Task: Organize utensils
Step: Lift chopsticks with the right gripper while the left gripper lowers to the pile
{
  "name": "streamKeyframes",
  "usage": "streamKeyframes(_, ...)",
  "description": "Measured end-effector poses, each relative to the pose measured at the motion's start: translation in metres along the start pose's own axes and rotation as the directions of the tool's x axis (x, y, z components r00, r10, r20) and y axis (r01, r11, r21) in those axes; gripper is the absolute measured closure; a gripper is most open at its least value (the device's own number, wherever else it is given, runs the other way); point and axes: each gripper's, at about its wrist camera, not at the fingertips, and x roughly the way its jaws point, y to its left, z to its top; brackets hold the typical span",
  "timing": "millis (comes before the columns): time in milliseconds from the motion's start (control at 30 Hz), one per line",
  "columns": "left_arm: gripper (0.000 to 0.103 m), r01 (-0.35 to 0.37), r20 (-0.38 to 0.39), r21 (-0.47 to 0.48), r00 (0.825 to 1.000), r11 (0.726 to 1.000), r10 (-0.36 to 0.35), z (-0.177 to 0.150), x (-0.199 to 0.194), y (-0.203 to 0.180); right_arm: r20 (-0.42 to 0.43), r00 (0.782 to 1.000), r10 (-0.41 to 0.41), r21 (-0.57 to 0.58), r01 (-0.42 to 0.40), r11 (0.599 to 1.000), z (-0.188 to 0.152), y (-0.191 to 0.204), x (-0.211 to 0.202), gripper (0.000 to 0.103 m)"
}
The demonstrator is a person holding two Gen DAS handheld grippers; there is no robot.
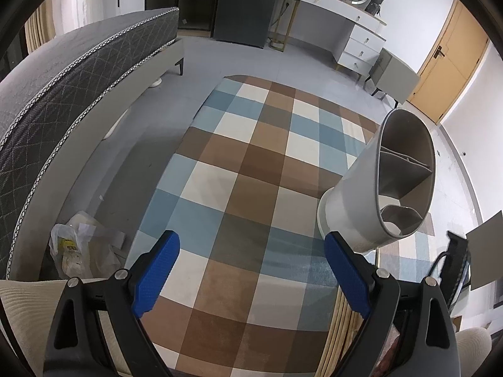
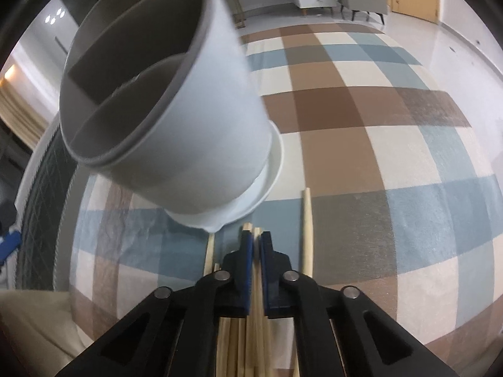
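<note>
Chopsticks (image 2: 256, 330) sit pinched in your right claw (image 2: 255, 242), just below the white divided holder (image 2: 163, 100) on the checked rug (image 2: 361, 144). Your left claw (image 1: 251, 248) gapes wide, empty, beside that holder. Black claw frames hide the chopsticks' lower ends.

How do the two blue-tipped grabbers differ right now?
The left gripper stands wide open with nothing between its pads; the right gripper is pinched shut on a wooden chopstick. The left looks onto bare checkered rug; the right sits over a chopstick pile. Both have blue pads on black arms.
</note>
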Motion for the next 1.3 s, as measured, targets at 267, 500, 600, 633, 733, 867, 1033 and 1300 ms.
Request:
streamKeyframes(267, 0.013, -0.031, -0.017, 0.053, 0.999, 0.998, 0.032, -0.007, 0.009, -0.008, 0.076, 0.991, 0.107, 0.114, -0.115, 0.987, 0.008, -0.021, -0.023, 0.099)
streamKeyframes(500, 0.013, 0.044, -0.163, 0.159, 0.986, 0.986, -0.018, -0.029, 0.036, -0.034, 0.191, 0.958, 0.214, 0.237, -0.256, 0.937, 0.01, -0.05, -0.054, 0.099)
streamKeyframes(600, 0.013, 0.066, -0.224, 0.216, 0.974, 0.974, -0.017, -0.043, 0.05, -0.048, 0.251, 0.939, 0.235, 0.265, -0.3, 0.916, 0.011, -0.063, -0.07, 0.099)
streamKeyframes(633, 0.013, 0.072, -0.24, 0.239, 0.971, 0.968, -0.013, -0.048, 0.054, -0.054, 0.272, 0.932, 0.242, 0.275, -0.316, 0.908, 0.011, -0.067, -0.076, 0.099)
streamKeyframes(733, 0.013, 0.075, -0.253, 0.286, 0.967, 0.955, 0.0, -0.057, 0.06, -0.065, 0.319, 0.916, 0.242, 0.296, -0.339, 0.893, 0.011, -0.079, -0.09, 0.099)
streamKeyframes(867, 0.013, 0.05, -0.282, 0.32, 0.958, 0.946, 0.045, -0.067, 0.071, -0.074, 0.364, 0.905, 0.221, 0.31, -0.342, 0.887, 0.009, -0.089, -0.102, 0.099)
streamKeyframes(1033, 0.013, 0.024, -0.3, 0.354, 0.95, 0.935, 0.09, -0.077, 0.08, -0.081, 0.391, 0.897, 0.205, 0.293, -0.332, 0.897, 0.009, -0.09, -0.11, 0.099)
streamKeyframes(1300, 0.011, 0.013, -0.3, 0.348, 0.949, 0.937, 0.098, -0.077, 0.077, -0.075, 0.403, 0.892, 0.205, 0.279, -0.333, 0.901, 0.005, -0.088, -0.119, 0.099)
